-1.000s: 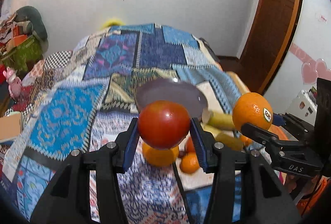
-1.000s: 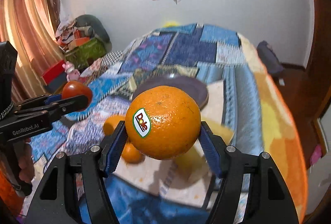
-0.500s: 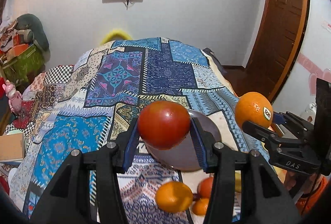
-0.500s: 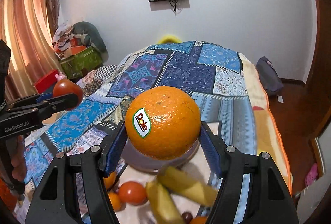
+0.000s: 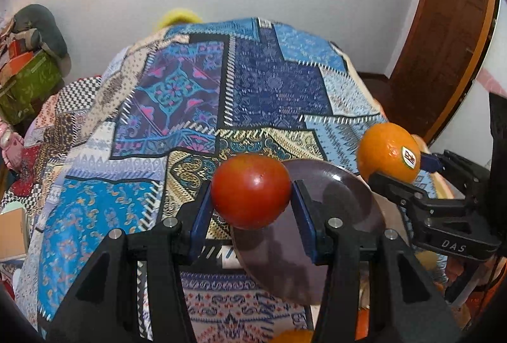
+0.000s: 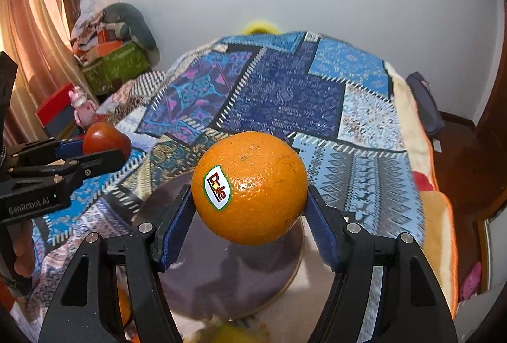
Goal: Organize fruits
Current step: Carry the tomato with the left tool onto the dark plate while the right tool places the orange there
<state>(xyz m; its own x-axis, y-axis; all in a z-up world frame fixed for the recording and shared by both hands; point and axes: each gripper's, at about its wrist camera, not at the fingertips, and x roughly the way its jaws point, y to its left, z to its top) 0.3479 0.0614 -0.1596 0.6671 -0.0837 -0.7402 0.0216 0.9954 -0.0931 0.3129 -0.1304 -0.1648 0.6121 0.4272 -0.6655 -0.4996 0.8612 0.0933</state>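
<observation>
My left tongs (image 5: 251, 210) are squeezed on a red tomato (image 5: 251, 191). My right tongs (image 6: 249, 224) are squeezed on a big orange (image 6: 249, 187) with a sticker on it. Both fruits are up in the air over the bed (image 5: 196, 95), just above the dark plate (image 6: 228, 273) that sits on the quilt.

I think the next job is to set both fruits down on the plate. Here is what could go wrong. Both fruits are round, so if I let go too high, they may bounce and roll off the plate onto the quilt. The bed is soft, so the plate could tip if I push down on one edge. The tomato is soft too, and a hard squeeze might squash it. My two tongs are close together, so they might bump if I lower both at once. There is more fruit at the near edge of the plate, too blurry to name, and I could knock it by coming in low.
</observation>
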